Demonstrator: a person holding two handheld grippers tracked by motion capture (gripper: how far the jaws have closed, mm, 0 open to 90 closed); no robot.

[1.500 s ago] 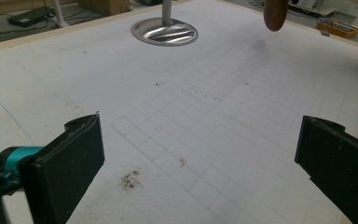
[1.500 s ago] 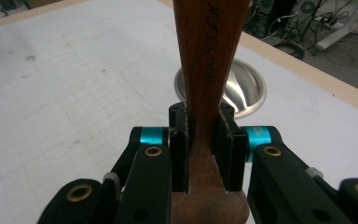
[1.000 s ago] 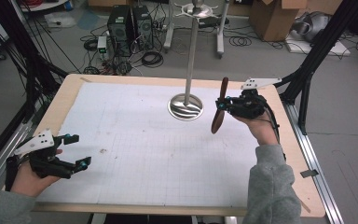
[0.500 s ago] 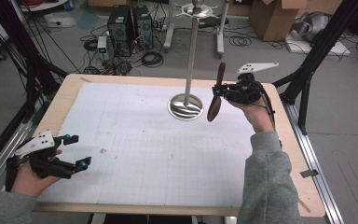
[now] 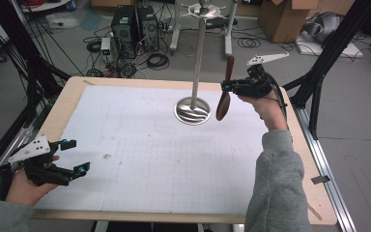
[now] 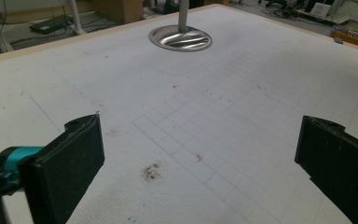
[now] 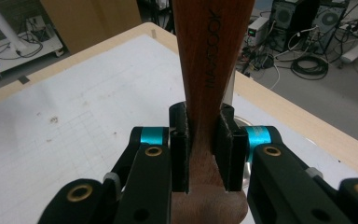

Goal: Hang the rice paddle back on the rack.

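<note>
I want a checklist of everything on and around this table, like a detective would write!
Surface: white gridded mat on a light wooden table, with small brown stains.
Job's things: brown wooden spatula held upright in the air; tall metal pole stand with round shiny base beside it.
Clutter: nothing seen.
Grippers: right gripper clamped on the spatula's handle; left gripper open, with nothing between its jaws, over the mat's near left corner.
Cables: black cable along the right wrist; loose wires on the floor.
Surroundings: computer towers, cardboard boxes, black frame legs.

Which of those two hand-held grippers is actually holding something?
The right hand-held gripper, beside the metal stand: it clamps a wooden utensil. The left one is open, empty.
</note>
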